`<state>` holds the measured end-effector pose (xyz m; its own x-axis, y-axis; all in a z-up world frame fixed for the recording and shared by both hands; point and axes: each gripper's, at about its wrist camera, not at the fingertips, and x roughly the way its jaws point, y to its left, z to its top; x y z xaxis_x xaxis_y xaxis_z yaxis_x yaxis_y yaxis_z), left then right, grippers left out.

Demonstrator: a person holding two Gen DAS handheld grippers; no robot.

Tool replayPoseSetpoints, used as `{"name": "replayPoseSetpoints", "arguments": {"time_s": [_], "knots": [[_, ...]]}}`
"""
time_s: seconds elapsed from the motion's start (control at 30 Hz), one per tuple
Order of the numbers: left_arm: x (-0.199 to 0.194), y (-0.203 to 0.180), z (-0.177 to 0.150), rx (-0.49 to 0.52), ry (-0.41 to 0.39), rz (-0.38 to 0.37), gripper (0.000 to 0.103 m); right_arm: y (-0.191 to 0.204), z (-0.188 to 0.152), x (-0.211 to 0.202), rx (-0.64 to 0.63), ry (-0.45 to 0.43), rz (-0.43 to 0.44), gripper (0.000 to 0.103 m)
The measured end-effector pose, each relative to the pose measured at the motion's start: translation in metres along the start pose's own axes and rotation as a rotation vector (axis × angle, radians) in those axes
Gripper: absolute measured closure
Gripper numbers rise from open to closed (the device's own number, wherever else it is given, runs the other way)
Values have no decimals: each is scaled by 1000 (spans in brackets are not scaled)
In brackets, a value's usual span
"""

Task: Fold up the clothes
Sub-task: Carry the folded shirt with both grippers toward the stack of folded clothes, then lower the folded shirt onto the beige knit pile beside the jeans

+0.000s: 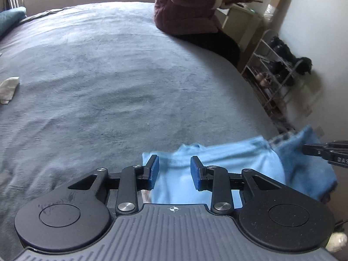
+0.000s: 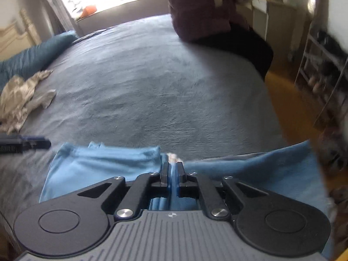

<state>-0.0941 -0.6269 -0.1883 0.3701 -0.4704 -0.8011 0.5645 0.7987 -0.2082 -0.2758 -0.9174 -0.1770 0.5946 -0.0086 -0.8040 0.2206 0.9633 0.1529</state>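
Observation:
A light blue garment (image 1: 219, 163) lies at the near edge of the grey bed. My left gripper (image 1: 174, 169) is open just above it, its blue pads (image 1: 154, 171) apart with the collar area between them, gripping nothing. In the right wrist view the same blue garment (image 2: 104, 165) spreads to the left, and my right gripper (image 2: 173, 174) is shut on a bunched fold of it, lifting a darker blue flap (image 2: 271, 169) to the right. The right gripper (image 1: 326, 152) shows at the right edge of the left wrist view; the left gripper (image 2: 24, 144) shows at the left edge of the right wrist view.
The grey blanket (image 1: 108, 76) covers the bed. A person in a mauve jacket (image 1: 187, 6) sits on the far edge. A beige crumpled cloth (image 2: 21, 95) lies at the left, by a teal pillow (image 2: 32, 54). A shoe rack (image 1: 274, 71) stands against the right wall.

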Motion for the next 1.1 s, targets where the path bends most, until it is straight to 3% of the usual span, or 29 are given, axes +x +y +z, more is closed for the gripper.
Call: {"name": "replayPoseSetpoints", "arguments": {"time_s": [0.13, 0.33, 0.43, 0.53, 0.67, 0.8, 0.97, 1.1], "knots": [[-21, -6, -27, 38, 58, -23, 70, 23, -24, -27, -33, 60, 25, 97], [-39, -17, -84, 145, 146, -40, 70, 79, -80, -36, -5, 119, 143, 97], [-42, -9, -110, 131, 199, -14, 70, 91, -104, -16, -46, 214, 31, 97], [-49, 3, -128, 87, 213, 17, 70, 93, -110, -23, -18, 245, -74, 97], [-63, 22, -150, 1, 209, 59, 70, 123, -106, -55, -24, 170, 31, 97], [-76, 40, -172, -86, 205, 100, 70, 180, -113, -58, -172, 133, 140, 97], [-94, 57, -195, -171, 189, 118, 70, 227, -142, -27, -307, 204, 166, 97], [-106, 63, -202, -181, 151, 135, 70, 243, -142, -47, -391, 199, 177, 98]]}}
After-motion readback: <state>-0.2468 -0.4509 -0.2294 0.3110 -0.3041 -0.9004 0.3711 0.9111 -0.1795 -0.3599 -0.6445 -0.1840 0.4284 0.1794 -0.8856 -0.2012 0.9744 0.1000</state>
